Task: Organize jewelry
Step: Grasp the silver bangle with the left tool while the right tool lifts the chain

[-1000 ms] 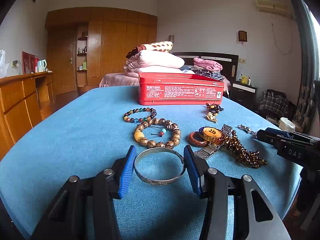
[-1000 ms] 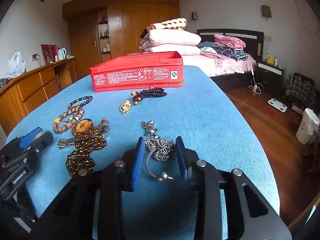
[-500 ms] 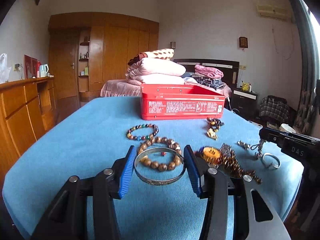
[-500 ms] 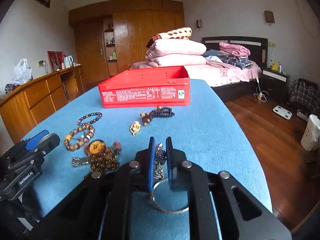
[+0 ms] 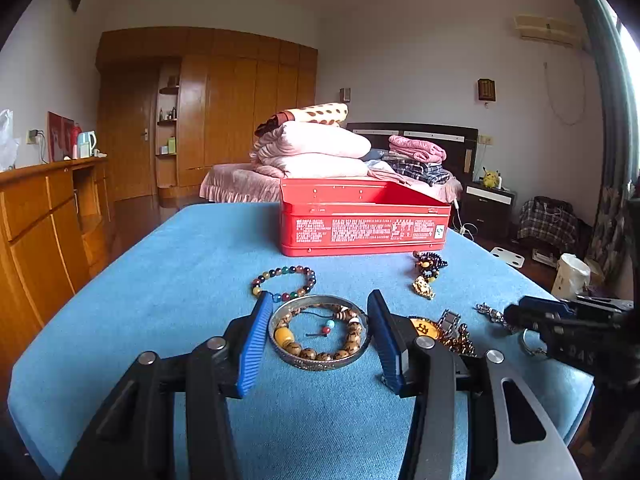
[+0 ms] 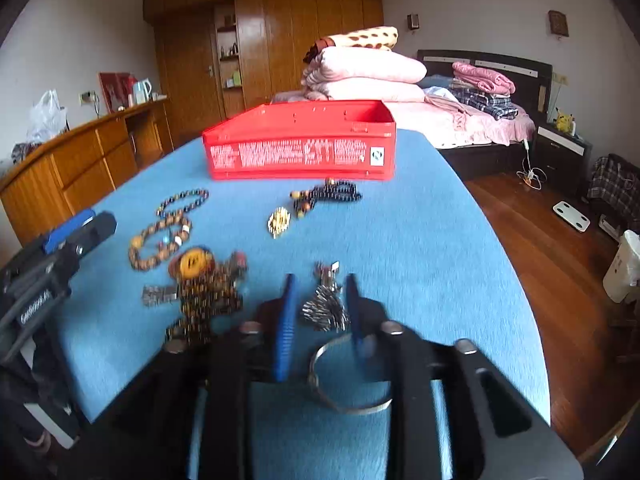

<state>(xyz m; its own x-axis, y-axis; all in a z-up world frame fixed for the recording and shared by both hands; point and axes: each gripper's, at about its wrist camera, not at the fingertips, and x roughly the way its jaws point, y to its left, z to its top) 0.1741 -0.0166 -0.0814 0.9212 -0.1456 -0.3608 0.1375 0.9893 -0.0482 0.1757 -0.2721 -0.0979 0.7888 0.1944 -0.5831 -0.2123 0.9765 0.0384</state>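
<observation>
Bedroom w/ wooden wardrobe, bed stacked w/ folded blankets; blue tabletop [image 5: 160, 280] in foreground. Open red tin box [image 5: 362, 222] sits at tabletop's far side. Left claw [image 5: 318, 332] is about half open, blue pads clamped on either side of a silver bangle [image 5: 318, 360], held above tabletop. Seen through the bangle: brown bead bracelet [image 5: 344, 344]; multicolour bead bracelet [image 5: 284, 280] lies beyond it. Right claw [image 6: 318, 312], blurred, has just been opening; jaws part open w/ a spiky silver chain piece [image 6: 324, 312] btwn them, pads apart from it, and its ring [image 6: 348, 376] below. Gold pendant [image 6: 279, 222] and dark bead strand [image 6: 332, 194] lie near box; amber bead pile [image 6: 208, 292] to left.
</observation>
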